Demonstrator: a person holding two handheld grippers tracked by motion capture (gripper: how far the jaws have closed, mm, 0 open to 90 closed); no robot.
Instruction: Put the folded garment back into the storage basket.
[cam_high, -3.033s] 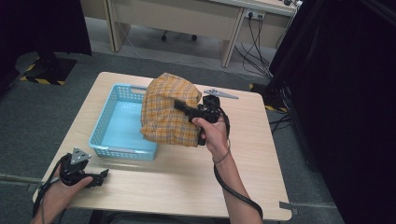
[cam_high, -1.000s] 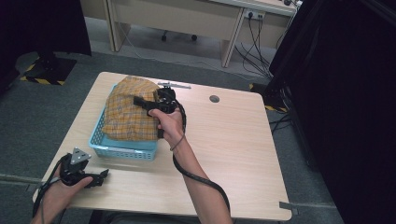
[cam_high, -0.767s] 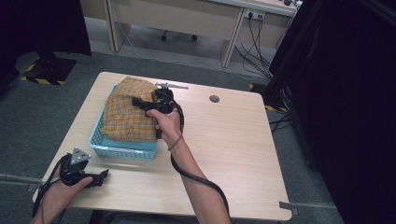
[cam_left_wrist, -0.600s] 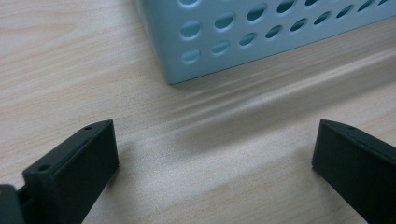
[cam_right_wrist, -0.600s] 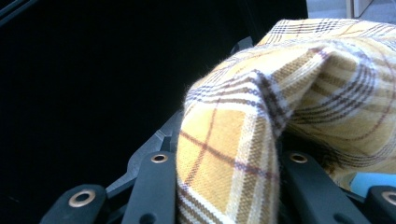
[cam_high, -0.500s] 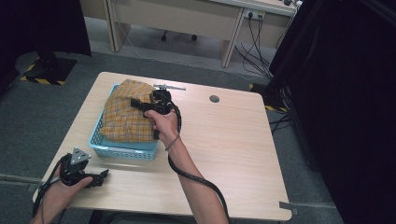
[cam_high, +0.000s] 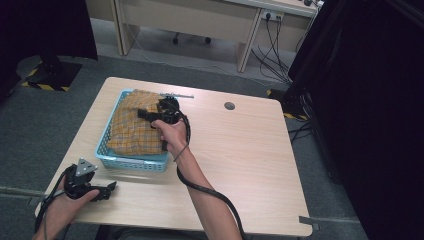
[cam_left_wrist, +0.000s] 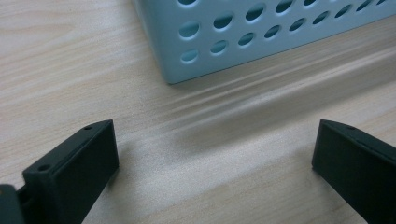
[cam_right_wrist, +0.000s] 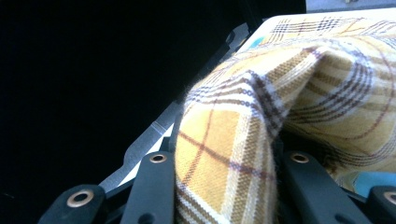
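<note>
A yellow plaid cloth (cam_high: 131, 126) lies bunched in the light blue basket (cam_high: 131, 162) at the table's left. My right gripper (cam_high: 145, 114) sits over the basket's right side, shut on a fold of that cloth (cam_right_wrist: 224, 154), which fills the gap between its two black jaws. My left gripper (cam_high: 111, 188) rests on the table near the front left corner, just below the basket. Its jaws stand open over bare wood, with the basket's perforated corner (cam_left_wrist: 196, 51) ahead of them.
The wooden table (cam_high: 240, 165) has wide free room to the right of the basket, with a small round grommet (cam_high: 229, 106) near the back edge. A thin metal rod (cam_high: 176, 95) lies behind the basket. Dark curtains stand at the right.
My right gripper has carried the plaid cloth left from mid-table and lowered it into the basket, where it has spread flatter. My left gripper has stayed put.
</note>
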